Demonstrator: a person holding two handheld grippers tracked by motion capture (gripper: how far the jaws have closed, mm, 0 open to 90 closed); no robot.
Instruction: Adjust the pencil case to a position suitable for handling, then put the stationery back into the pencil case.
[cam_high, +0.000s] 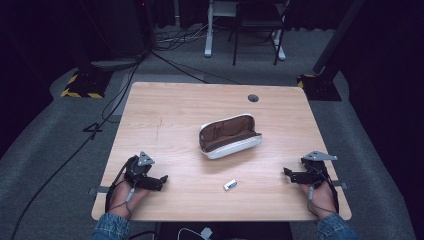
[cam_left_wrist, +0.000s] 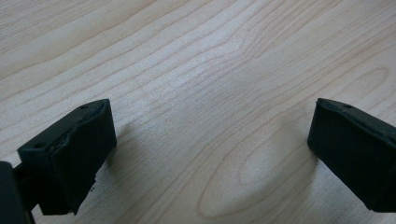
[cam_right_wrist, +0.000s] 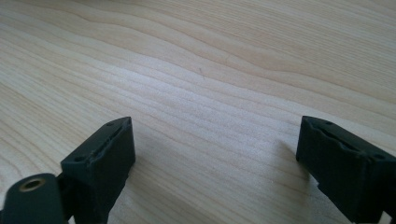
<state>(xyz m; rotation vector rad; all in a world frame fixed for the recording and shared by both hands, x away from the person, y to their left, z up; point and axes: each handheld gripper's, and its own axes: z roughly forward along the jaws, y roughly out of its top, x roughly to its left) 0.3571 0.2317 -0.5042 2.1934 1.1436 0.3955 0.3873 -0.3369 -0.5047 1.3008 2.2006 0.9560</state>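
Pale wood grain runs across the tabletop (cam_high: 170, 110), which takes up the middle of the high view; a white pouch (cam_high: 230, 136) with a brown lining lies open near the centre of the frame, its mouth facing up and toward the upper left; just below it and slightly to the right of centre, a small white eraser-like block (cam_high: 230, 184) lies flat on the wood, apart from the pouch and roughly midway between the two hands; at the lower left of the frame the left gripper (cam_high: 161, 182) rests low on the tabletop, held in a hand (cam_high: 125, 195) that enters from the bottom edge, a denim cuff (cam_high: 111, 227) showing at the wrist; at the lower right the right gripper (cam_high: 288, 172) sits likewise in the other hand (cam_high: 320, 195), pointing toward the centre; both are well apart from the pouch and from the small block; in the left gripper view the left gripper (cam_left_wrist: 208, 154) has its black jaws spread wide over bare wood, nothing between them; in the right gripper view the right gripper (cam_right_wrist: 212, 163) also has its jaws spread wide, again with nothing but wood grain between them; a dark round hole (cam_high: 253, 98) sits in the tabletop toward the upper right.
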